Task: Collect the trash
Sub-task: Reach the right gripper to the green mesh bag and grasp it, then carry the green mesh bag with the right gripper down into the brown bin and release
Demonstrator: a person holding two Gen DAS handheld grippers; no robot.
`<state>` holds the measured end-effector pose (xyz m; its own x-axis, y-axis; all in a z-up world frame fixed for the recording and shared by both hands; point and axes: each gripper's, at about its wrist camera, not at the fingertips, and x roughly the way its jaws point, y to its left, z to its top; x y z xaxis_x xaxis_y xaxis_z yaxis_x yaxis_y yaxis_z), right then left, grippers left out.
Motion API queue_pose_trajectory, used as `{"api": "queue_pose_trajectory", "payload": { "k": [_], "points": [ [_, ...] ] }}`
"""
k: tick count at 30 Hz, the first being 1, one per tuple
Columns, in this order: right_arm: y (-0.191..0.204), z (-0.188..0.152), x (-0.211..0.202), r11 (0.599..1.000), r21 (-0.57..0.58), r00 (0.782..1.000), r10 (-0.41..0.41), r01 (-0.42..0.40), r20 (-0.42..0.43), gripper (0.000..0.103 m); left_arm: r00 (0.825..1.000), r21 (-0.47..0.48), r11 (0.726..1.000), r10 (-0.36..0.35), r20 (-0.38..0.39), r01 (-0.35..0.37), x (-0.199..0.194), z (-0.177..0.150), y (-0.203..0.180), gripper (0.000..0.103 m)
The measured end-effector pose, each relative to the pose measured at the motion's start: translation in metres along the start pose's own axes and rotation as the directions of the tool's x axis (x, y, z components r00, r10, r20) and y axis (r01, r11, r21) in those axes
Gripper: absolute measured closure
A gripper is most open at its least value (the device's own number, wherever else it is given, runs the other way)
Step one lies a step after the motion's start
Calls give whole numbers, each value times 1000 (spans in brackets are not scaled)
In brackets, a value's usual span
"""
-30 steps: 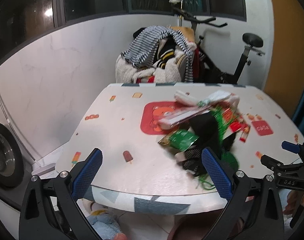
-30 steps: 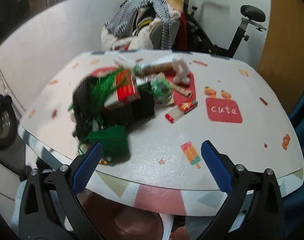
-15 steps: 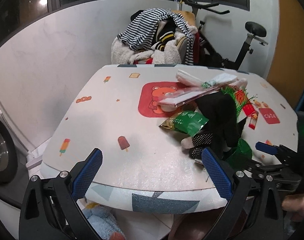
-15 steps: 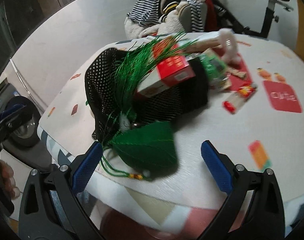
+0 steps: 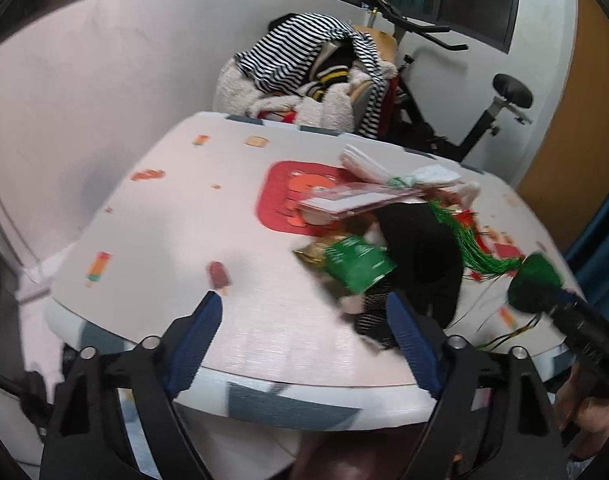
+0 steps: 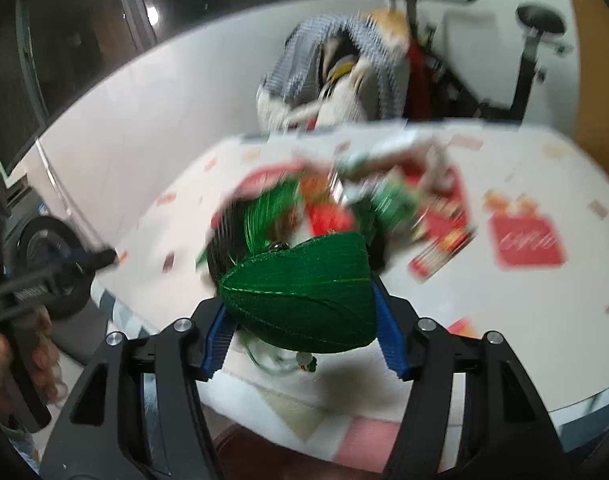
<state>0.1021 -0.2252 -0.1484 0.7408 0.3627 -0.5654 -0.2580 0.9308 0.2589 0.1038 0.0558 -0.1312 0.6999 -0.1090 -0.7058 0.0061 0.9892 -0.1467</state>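
Observation:
A pile of trash lies on the white printed table: a green packet, a black mesh bag, a flat white and red packet and green tassel strands. My right gripper is closing, and its blue pads touch both sides of a green woven leaf ornament, held just above the table edge. From the left wrist view, that gripper holds the leaf at the right. My left gripper is closing over the near table edge with nothing between its pads; a striped black piece lies by its right finger.
A chair heaped with striped clothes stands behind the table, with an exercise bike beside it. A washing machine is low at the left. A red snack wrapper lies right of the pile. A person's hand grips the left tool.
The right gripper swung left to the green leaf, closed around it and raised it off the table. The left gripper sank toward the table edge and its jaws narrowed.

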Motion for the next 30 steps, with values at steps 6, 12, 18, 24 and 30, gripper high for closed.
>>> {"api": "queue_pose_trajectory", "payload": {
  "k": [6, 12, 18, 24, 30],
  "points": [
    [-30, 28, -50, 996, 55, 983, -73, 64, 171, 41, 996, 26, 996, -89, -14, 90, 7, 2, -25, 40],
    [-47, 38, -63, 992, 68, 970, -116, 104, 212, 41, 984, 51, 983, -174, -28, 175, 21, 9, -58, 46],
    [-61, 24, -62, 990, 93, 980, -121, 108, 157, 41, 976, 98, 972, -209, -62, 215, 52, 16, -96, 57],
    [-59, 17, -71, 991, 73, 982, -125, 116, 142, 41, 978, 126, 972, -188, -87, 198, 66, 14, -102, 100],
    [-50, 17, -79, 994, 44, 983, -106, 100, 147, 41, 964, 103, 959, -267, 13, 264, 12, 32, -78, 100]
  ]
}}
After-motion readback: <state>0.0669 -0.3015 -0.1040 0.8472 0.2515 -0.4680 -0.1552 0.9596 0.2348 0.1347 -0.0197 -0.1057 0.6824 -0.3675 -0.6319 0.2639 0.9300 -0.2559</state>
